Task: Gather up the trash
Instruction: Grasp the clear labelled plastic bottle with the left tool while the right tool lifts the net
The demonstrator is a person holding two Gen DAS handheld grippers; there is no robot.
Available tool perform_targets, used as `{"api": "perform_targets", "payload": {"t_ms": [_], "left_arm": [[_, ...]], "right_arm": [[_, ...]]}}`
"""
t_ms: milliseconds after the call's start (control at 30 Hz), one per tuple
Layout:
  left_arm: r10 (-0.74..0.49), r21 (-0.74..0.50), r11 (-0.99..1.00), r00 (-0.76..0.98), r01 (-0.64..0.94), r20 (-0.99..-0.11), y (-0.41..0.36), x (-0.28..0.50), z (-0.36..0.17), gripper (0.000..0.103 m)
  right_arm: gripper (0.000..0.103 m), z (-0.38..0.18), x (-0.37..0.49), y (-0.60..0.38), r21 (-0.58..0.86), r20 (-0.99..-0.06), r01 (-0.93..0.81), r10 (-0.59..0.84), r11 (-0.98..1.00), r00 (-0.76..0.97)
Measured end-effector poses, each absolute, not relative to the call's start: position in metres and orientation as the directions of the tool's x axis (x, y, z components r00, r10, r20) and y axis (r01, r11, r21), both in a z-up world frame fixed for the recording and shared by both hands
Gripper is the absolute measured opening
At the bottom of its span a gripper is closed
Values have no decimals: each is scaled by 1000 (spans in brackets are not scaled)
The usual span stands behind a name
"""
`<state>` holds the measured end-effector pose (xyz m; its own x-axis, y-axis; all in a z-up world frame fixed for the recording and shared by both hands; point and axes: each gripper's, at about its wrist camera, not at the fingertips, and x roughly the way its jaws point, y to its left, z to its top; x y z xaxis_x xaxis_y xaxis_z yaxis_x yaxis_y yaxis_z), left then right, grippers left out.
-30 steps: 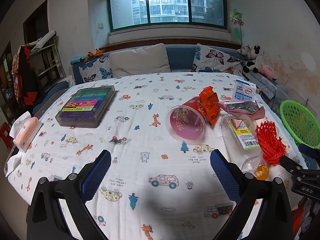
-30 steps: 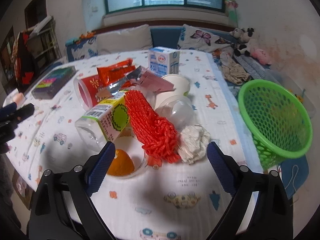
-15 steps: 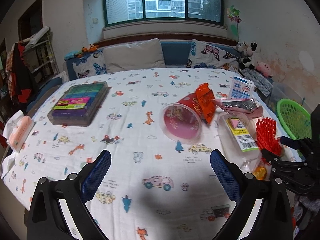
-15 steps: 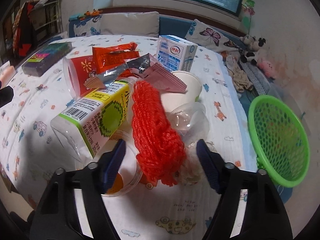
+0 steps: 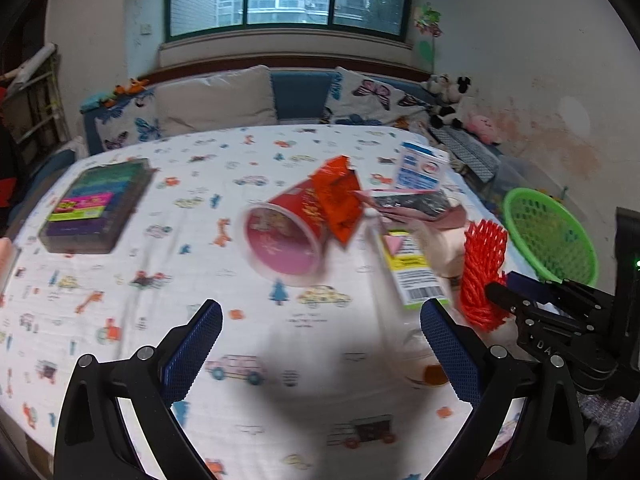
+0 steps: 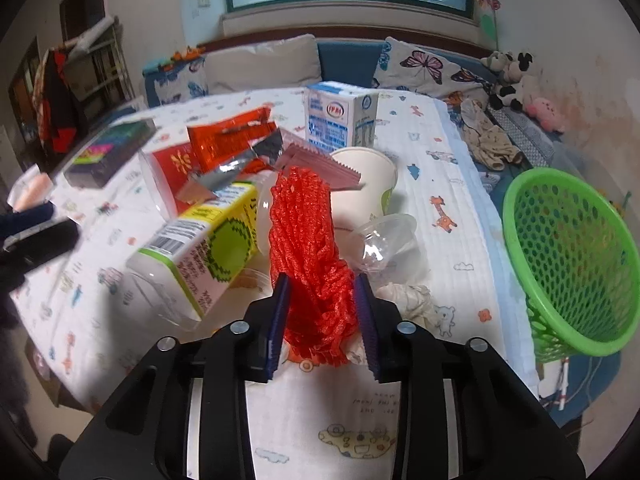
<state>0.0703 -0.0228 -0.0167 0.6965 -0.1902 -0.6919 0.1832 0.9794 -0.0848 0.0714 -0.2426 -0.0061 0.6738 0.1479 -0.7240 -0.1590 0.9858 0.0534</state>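
Left wrist view: left gripper fingers spread wide, nothing between, poised above bare bench short of the red cup and bottle.

Right wrist view: right gripper, just closed, pinching the red foam net at its near end for lifting. Green basket off the bench edge to the right; crumpled tissue and clear cup lying between.

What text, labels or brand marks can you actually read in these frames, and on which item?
"DA", then cut off: embossed on the right gripper, left wrist view.
Milk carton: red oval logo, characters too small to read.
Yellow-green labelled bottle: barcode and print, blurred.
Red cup, orange wrapper, colourful box: print unreadable.
Tablecloth: small lettering, illegible.
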Motion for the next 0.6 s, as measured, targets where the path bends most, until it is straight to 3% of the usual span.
{"api": "perform_targets", "payload": {"t_ms": [233,600], "left_arm": [[-264,-153,963,648,224,-714,-47,83,-33,96],[-251,-182,968,640,172,-727,-80,103,-56,94]], "right_arm": [[32,16,57,-256,99,-674,-165,188,981,715],[32,27,50,-284,145,-634,-120,186,982,751]]}}
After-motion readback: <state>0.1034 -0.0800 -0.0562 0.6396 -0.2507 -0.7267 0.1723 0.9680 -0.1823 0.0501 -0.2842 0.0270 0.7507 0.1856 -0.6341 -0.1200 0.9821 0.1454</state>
